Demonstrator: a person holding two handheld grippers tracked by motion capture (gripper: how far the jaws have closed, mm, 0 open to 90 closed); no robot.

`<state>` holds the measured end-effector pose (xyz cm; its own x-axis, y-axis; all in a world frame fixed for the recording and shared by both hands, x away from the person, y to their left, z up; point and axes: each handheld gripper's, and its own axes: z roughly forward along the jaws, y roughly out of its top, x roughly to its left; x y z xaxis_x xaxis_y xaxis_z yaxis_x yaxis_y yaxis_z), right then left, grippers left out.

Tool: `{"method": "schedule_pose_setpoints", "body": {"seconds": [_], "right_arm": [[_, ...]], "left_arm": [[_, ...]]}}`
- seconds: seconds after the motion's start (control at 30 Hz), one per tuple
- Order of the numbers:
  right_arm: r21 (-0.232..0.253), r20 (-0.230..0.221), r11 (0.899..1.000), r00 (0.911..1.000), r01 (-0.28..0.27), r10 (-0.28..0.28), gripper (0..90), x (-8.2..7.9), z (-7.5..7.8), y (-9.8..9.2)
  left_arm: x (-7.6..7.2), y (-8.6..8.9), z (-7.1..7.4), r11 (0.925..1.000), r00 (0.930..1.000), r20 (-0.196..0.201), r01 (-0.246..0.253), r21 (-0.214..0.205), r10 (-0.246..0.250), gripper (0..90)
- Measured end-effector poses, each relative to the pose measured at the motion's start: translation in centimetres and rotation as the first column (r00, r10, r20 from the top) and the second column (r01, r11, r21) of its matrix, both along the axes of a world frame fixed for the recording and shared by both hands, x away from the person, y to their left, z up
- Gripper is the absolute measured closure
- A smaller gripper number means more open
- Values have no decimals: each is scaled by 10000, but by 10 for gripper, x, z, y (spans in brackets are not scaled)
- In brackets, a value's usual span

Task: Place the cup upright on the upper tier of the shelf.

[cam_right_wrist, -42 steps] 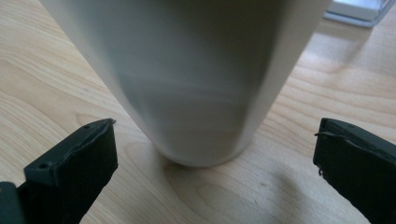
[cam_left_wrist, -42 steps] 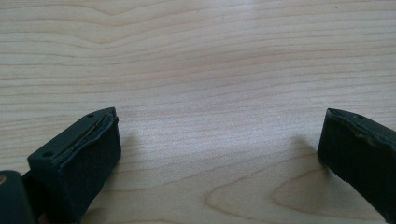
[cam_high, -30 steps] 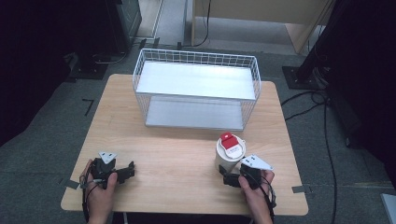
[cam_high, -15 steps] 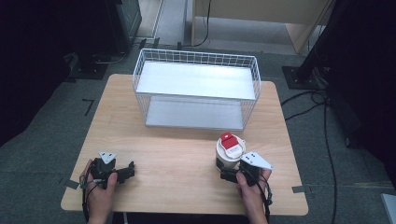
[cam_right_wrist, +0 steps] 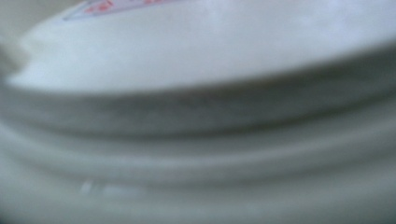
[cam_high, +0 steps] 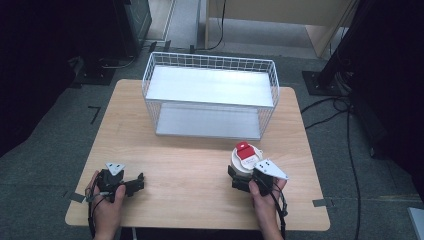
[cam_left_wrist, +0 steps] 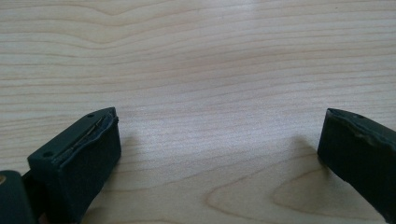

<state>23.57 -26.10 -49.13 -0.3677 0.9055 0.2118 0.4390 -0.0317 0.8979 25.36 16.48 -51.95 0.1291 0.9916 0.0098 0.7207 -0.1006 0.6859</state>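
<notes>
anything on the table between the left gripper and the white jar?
Nothing. In the high view the stretch of wooden table between the left gripper and the white jar is bare. The wire basket sits farther back, off that line.

Your thing here is a squat white plastic tub with a round lid and a red tab on top. It's standing upright on the light wooden table, toward the near right side, just in front of the wire basket's right end but not touching it. Up close in the right gripper view the white lid rim and ribbed wall look blurry, with a bit of red print at the top.
</notes>
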Motion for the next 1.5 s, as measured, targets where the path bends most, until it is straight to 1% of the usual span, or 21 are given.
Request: {"method": "schedule_pose_setpoints", "body": {"seconds": [0.17,0.2,0.43,0.5,0.57,0.63,0.67,0.87,0.97,1.07,1.2,1.27,1.4,1.5], "right_arm": [[-27,187,9999,9997,134,-133,42,1,0,2],[-159,337,9996,9992,242,-236,52,0,0,4],[-457,641,9979,9970,467,-438,65,-4,1,7],[-411,719,9981,9965,456,-426,67,-5,1,6],[-208,672,9987,9967,462,-447,70,-5,2,5],[-140,723,9988,9963,476,-465,71,-5,2,4],[-62,665,9988,9967,479,-474,71,-6,3,4],[-84,724,9995,9969,301,-295,81,-8,8,5],[-20,793,9998,9966,216,-214,103,-10,10,6],[56,846,9999,9963,139,-143,106,-11,13,7],[54,759,9999,9970,151,-154,107,-9,9,7],[108,884,9999,9961,66,-75,107,-10,7,7],[109,1199,9999,9928,-7,-6,108,-11,12,8],[132,1243,9999,9922,0,-16,108,-12,15,9]], "left_arm": [[0,0,0,10000,10000,1,0,-2,0,0],[0,0,0,10000,10000,0,1,2,-1,0],[0,0,0,10000,10000,0,-1,-2,1,0],[0,0,0,10000,10000,0,0,-3,0,0],[0,0,0,10000,10000,1,-1,-1,1,0],[0,0,0,10000,10000,-1,0,-1,0,0],[0,0,0,10000,10000,-3,2,-1,-2,0],[0,0,0,10000,10000,-1,1,0,-1,0],[0,0,0,10000,10000,-2,0,-1,0,0],[0,0,0,10000,10000,-3,0,-2,0,0],[0,0,0,10000,10000,-4,0,-3,0,0],[0,0,0,10000,10000,-5,2,-2,-2,0],[0,0,0,10000,10000,-2,-2,-3,2,0],[0,0,0,10000,10000,-3,1,-3,-1,0]]}}
